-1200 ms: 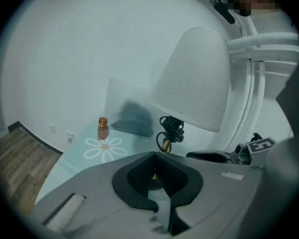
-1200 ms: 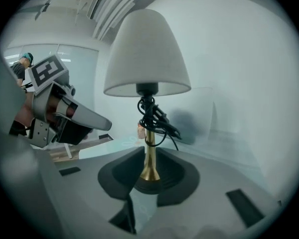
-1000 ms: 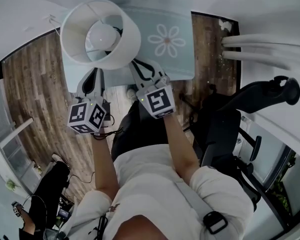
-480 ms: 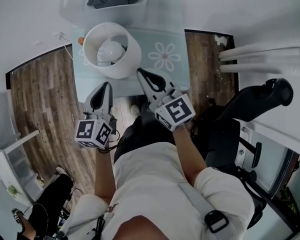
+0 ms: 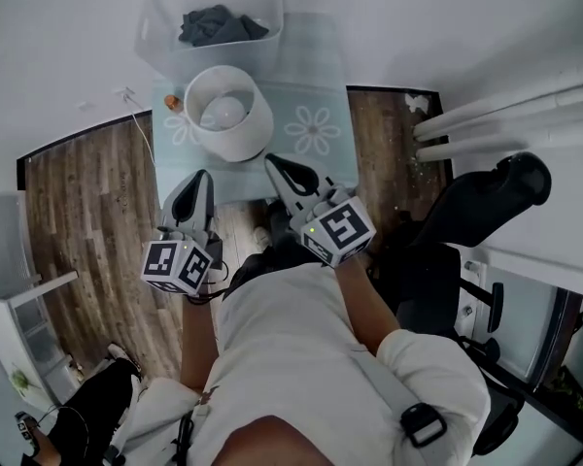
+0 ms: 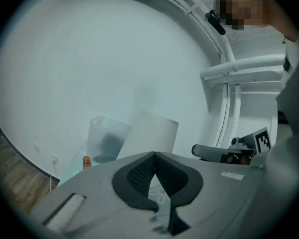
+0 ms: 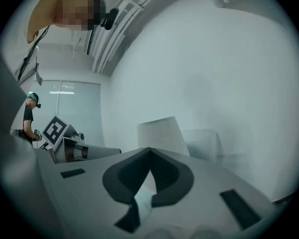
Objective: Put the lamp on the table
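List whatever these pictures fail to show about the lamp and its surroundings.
- Lamp base: head view, the shade of the white drum-shaded lamp covers it.
- Legs of the pale blue flower-patterned table: head view, the tabletop hides them.
- Small brown bottle: head view, too small to identify.
- Dark cloth in the clear plastic bin: head view, crumpled, kind unclear.

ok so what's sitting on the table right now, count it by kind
lamp: 1
clear bin: 1
dark cloth: 1
small brown bottle: 1
total: 4
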The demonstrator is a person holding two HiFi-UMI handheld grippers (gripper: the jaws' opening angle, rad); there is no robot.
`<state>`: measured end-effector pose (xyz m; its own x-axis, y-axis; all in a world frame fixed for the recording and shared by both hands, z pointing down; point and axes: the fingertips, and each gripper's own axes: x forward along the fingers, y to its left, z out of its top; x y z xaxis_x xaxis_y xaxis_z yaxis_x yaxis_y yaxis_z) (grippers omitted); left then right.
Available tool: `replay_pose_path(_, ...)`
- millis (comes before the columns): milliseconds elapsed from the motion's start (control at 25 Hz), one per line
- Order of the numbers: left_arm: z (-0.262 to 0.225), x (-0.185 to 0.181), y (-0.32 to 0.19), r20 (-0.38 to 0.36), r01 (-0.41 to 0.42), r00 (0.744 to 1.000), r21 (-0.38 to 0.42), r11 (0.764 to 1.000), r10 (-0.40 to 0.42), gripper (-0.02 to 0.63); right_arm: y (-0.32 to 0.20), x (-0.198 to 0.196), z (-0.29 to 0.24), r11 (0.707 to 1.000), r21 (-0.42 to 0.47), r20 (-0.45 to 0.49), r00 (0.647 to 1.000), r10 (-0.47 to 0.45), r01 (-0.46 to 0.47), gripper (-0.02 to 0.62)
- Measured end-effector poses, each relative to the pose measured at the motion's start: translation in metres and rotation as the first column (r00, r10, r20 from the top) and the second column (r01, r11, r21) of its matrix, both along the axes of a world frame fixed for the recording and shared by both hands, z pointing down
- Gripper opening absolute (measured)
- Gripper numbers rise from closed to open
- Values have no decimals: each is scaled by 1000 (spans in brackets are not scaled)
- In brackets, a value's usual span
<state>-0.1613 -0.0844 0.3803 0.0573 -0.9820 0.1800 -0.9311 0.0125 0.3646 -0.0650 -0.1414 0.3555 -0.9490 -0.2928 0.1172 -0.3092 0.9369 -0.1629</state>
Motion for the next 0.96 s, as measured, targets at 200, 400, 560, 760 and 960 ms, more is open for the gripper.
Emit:
replay_pose_path(200, -9, 7, 8, 7, -14, 1000, 5, 1000, 14, 0, 9, -2, -13, 1000, 24, 3, 1000, -9, 9, -9)
replay_pose_path(400, -14, 14, 11, 22, -35, 999, 6, 999, 35, 0, 9, -3, -20, 999, 47, -5, 1000, -10, 10, -9)
replay_pose_path(560, -17, 12, 10, 35, -37, 999, 3, 999, 37, 0, 8, -6, -21, 998, 57, -17, 1000, -18, 18, -9)
replay_pose_path(760, -22, 8, 5, 48, -32, 998, -2, 999, 32, 0, 7, -10, -25, 997, 66, -26, 999, -31, 33, -9)
replay_pose_path(960, -29, 9, 4, 54, -37, 998, 6, 999, 36, 0, 7, -10, -29, 996, 78, -33, 999, -39, 41, -9)
